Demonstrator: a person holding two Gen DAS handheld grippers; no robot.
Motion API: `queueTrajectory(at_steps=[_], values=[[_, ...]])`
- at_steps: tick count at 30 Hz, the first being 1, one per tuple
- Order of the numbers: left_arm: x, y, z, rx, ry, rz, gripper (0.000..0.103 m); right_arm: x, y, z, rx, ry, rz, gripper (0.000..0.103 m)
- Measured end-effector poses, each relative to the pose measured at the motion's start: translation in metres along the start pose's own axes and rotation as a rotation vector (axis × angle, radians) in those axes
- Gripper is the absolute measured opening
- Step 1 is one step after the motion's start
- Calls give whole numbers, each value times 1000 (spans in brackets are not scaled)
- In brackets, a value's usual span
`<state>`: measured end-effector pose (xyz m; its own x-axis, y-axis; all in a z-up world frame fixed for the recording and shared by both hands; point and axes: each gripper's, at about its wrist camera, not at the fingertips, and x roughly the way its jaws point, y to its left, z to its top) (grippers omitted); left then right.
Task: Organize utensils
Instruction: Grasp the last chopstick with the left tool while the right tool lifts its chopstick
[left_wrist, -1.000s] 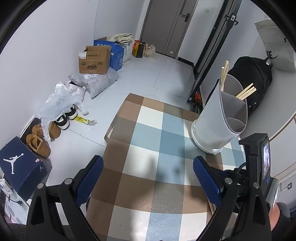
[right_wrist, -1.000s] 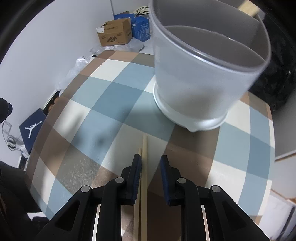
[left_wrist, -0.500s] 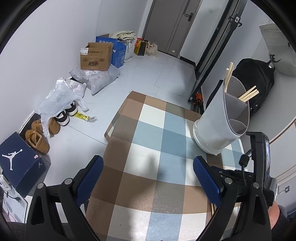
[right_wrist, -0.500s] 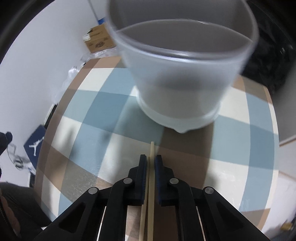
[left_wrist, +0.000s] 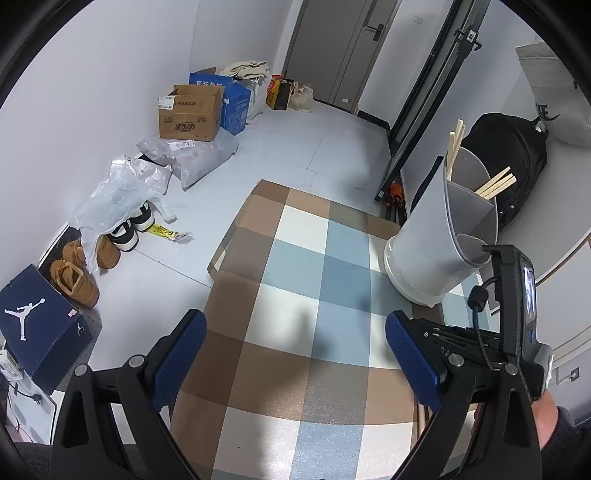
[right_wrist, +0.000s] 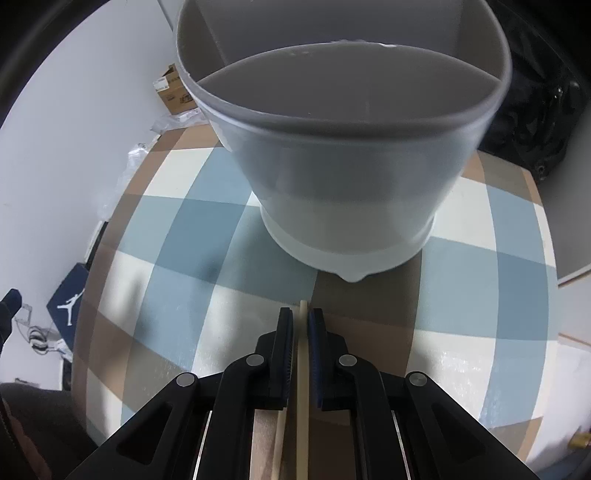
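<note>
Left wrist view: the left claw (left_wrist: 295, 354) hung wide open over the counter (left_wrist: 295, 280), nothing between its blue, dimpled pads (left_wrist: 181, 354). The counter carried a checked cloth in brown, cream and pale blue squares, faintly glossy. At its far right stood the utensil holder (left_wrist: 428, 243), smooth grey plastic on a white base, divided into compartments. Pale wooden chopsticks (left_wrist: 495, 182) leaned out of the back compartments, one pair upright at the left rim, others slanting right. The right claw's black frame, with a small lit screen, sat just beside the holder. Beyond the counter lay a grey tiled floor (left_wrist: 295, 147) and white walls. Along the wall: a cardboard box (left_wrist: 190, 114), a blue carton behind it, crumpled plastic bags, tan shoes (left_wrist: 75, 277), and a navy shoebox (left_wrist: 37, 325) with a white jumping figure. A black backpack (left_wrist: 513, 155) slumped behind the holder; a grey door stood at the far end.

Right wrist view: the right claw (right_wrist: 302, 321) was closed tight on a single chopstick (right_wrist: 303, 387), pale square-edged wood running back between the arms, its tip poking just past the pads. A second stick lay beside it, lower down, below the left pad. The holder's nearest compartment gaped directly ahead, close, translucent-walled.
</note>
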<state>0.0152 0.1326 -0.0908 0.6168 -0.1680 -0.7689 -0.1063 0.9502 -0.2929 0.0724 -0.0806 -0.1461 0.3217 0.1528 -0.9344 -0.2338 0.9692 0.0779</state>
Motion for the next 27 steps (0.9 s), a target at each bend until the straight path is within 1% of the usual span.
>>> queueTrajectory(at_steps=[2,6,11,14,17,20,23,27], values=[[1,0,0,2,2,7,95,-1,1,-1,0,-7,-19,4],[3,-2,-2,11,5,12,95,-8,-9,-5,41,-31,10,4],[7,-12,-6,60,19,21,95,-39,-34,-13,93,-115,60,4],[10,-21,-12,101,43,1,95,-62,-48,-17,131,-182,98,4],[16,-35,-20,156,87,-16,95,-91,-62,-22,162,-256,141,3],[19,-50,-25,179,129,-52,95,-115,-72,-29,171,-322,184,3],[27,-63,-28,185,182,-51,95,-123,-74,-32,169,-356,211,3],[35,-76,-29,177,233,-49,95,-131,-79,-32,163,-399,252,3]])
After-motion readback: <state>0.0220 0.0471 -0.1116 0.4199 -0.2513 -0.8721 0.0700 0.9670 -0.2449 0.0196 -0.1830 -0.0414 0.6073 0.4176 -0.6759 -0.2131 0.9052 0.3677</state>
